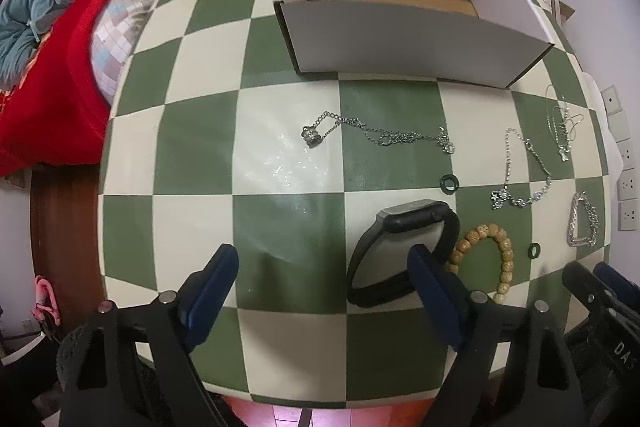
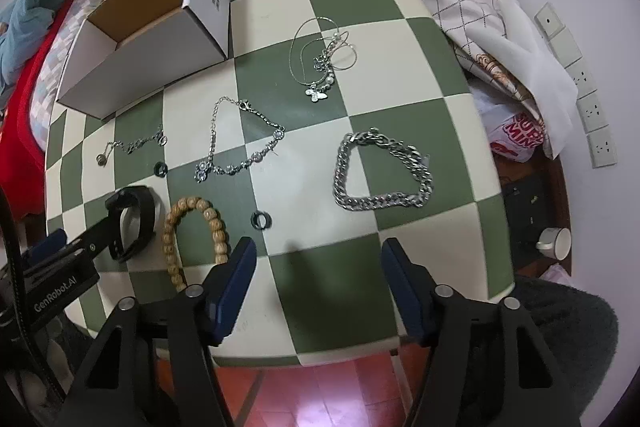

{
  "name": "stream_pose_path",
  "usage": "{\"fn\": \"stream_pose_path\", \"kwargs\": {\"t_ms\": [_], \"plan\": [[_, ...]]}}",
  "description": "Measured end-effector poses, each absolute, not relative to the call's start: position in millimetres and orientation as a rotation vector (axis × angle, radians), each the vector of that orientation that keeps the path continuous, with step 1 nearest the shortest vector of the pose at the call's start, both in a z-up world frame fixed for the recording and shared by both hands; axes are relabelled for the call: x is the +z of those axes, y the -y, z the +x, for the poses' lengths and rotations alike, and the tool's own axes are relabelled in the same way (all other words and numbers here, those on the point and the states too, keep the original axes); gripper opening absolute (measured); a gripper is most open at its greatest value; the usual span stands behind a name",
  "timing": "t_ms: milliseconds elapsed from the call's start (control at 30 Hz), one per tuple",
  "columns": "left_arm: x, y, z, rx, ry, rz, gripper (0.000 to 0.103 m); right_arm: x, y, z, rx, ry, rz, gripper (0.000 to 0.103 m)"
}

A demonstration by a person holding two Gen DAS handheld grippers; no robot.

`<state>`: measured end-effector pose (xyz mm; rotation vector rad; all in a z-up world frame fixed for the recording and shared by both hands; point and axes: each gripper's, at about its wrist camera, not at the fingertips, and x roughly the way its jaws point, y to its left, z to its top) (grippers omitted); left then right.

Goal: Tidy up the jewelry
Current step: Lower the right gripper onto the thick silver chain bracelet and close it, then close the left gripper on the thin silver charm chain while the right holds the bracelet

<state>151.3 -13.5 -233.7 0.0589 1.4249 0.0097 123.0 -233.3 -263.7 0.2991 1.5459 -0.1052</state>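
Jewelry lies spread on a green and cream checked table (image 1: 192, 155). An open white cardboard box (image 1: 400, 39) stands at the far side, empty inside. My left gripper (image 1: 324, 291) is open, low over the near edge; its right finger overlaps a black smartwatch (image 1: 400, 247). Beside the watch lie a wooden bead bracelet (image 1: 492, 251), two dark rings (image 1: 449, 183) (image 1: 534, 250) and a thin silver chain with a pendant (image 1: 376, 135). My right gripper (image 2: 316, 283) is open and empty, short of a chunky silver chain bracelet (image 2: 380, 171), a jewelled bracelet (image 2: 244, 143) and a butterfly necklace (image 2: 324, 67).
A bed with red, blue and checked bedding (image 1: 72, 39) lies left of the table. Folded cloths and a plastic bag (image 2: 492, 39) sit at the table's right edge by wall sockets (image 2: 592, 107). A white cup (image 2: 556, 243) stands lower right. Red floor tiles (image 2: 320, 387) show below.
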Motion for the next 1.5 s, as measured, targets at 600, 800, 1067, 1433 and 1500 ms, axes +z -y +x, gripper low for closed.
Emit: {"fn": "stream_pose_path", "kwargs": {"t_ms": [600, 800, 1067, 1433, 1500], "plan": [[-236, -10, 155, -0.008, -1.421, -0.020, 0.075, -296, 307, 139, -0.307, -1.510, 0.304, 0.057], [-217, -32, 165, -0.024, -1.393, -0.065, 0.075, -293, 292, 149, -0.243, -1.470, 0.247, 0.011], [-239, -43, 206, -0.028, -1.430, -0.039, 0.075, -295, 299, 148, -0.226, -1.453, 0.298, 0.010], [-263, -45, 219, -0.097, -1.449, 0.062, 0.026, -296, 301, 149, -0.224, -1.460, 0.296, 0.010], [-263, -46, 215, -0.110, -1.443, 0.069, 0.005, -296, 299, 149, -0.225, -1.461, 0.284, 0.010]]}}
